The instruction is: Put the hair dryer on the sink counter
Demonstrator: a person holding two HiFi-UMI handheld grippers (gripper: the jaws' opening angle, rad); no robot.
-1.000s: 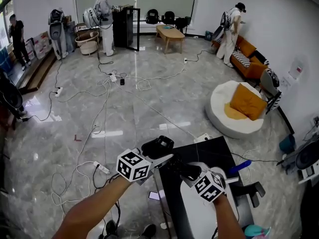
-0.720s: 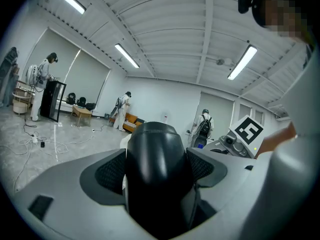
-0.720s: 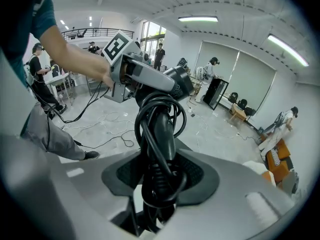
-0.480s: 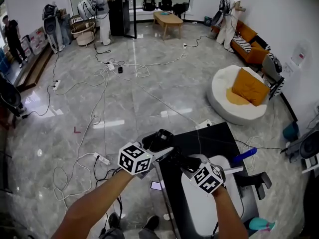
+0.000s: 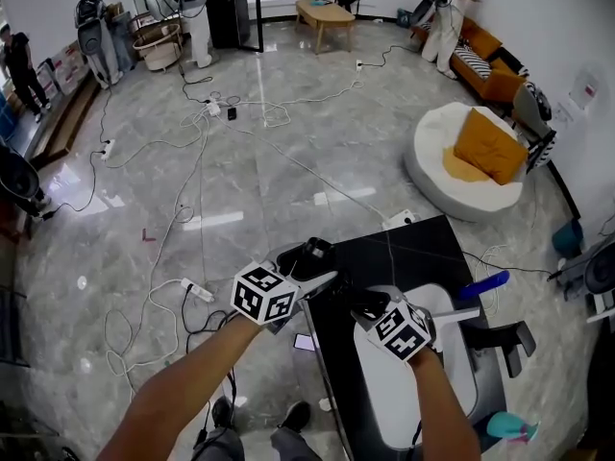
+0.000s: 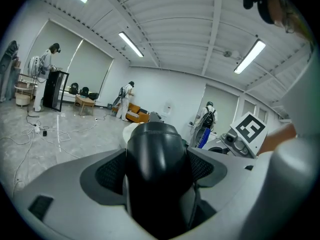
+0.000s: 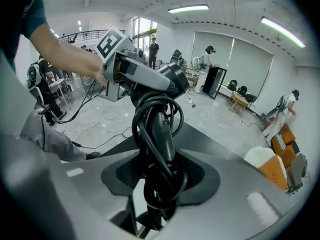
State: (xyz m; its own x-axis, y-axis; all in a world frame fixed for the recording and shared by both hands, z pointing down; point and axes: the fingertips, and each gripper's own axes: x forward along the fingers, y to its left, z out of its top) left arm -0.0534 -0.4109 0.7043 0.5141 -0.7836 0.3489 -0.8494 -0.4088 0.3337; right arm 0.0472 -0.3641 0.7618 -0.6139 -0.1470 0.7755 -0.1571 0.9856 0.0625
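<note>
We are looking down the right gripper, whose jaws are pressing on both sides of the hair dryer at its handle, where the black cord is looping round. The left gripper is clamping the dryer's head from the upper left. The black counter is lying below, with the floor and its cables spreading beyond.

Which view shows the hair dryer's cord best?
The right gripper view: the cord is coiled round the handle of the hair dryer, close up. The left gripper view shows only the dryer's black body; the head view shows it small, cord indistinct.
</note>
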